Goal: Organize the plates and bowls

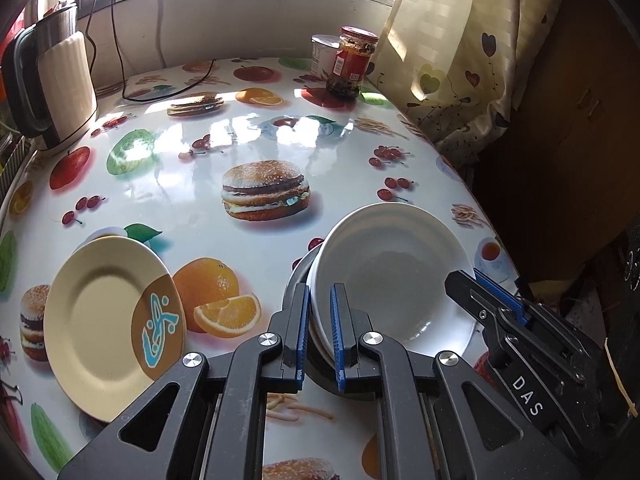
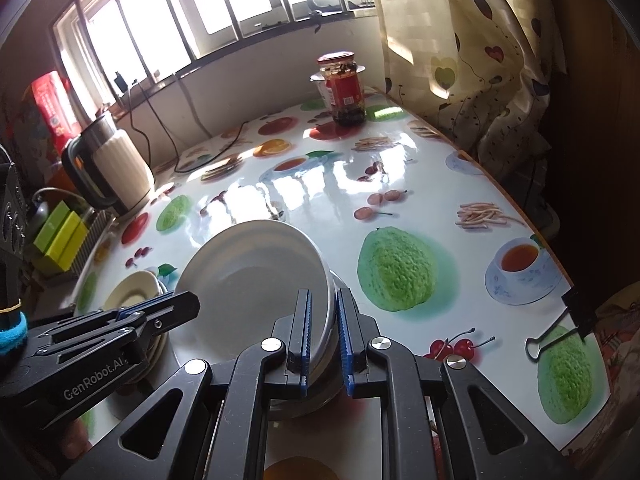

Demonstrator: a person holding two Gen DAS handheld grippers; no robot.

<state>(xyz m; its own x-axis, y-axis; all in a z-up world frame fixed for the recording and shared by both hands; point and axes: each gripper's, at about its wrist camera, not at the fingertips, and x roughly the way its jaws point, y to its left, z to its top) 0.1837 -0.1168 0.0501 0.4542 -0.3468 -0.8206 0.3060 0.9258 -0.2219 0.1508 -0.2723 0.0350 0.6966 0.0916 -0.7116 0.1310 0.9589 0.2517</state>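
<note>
Two stacked white deep plates [image 1: 396, 276] [image 2: 256, 276] rest tilted on a grey metal dish [image 1: 294, 284] [image 2: 320, 384] near the table's front right. My left gripper [image 1: 321, 288] [image 2: 176, 304] is shut on their near-left rim. On the opposite rim my right gripper [image 2: 323, 294] [image 1: 466, 276] is shut too, blue pads on both sides of the edge. A cream plate [image 1: 112, 324] [image 2: 132, 292] with a brown patch and a blue figure lies flat to the left, partly hidden behind the left gripper in the right wrist view.
The table [image 1: 240, 140] has a glossy food-print cover. A cream kettle [image 1: 60, 80] and its cable [image 1: 160, 96] stand at the back left, a red-lidded jar [image 1: 354, 62] and white tub [image 1: 322, 54] at the back right. A curtain [image 1: 460, 60] hangs beside them; a binder clip [image 2: 560, 328] grips the right edge.
</note>
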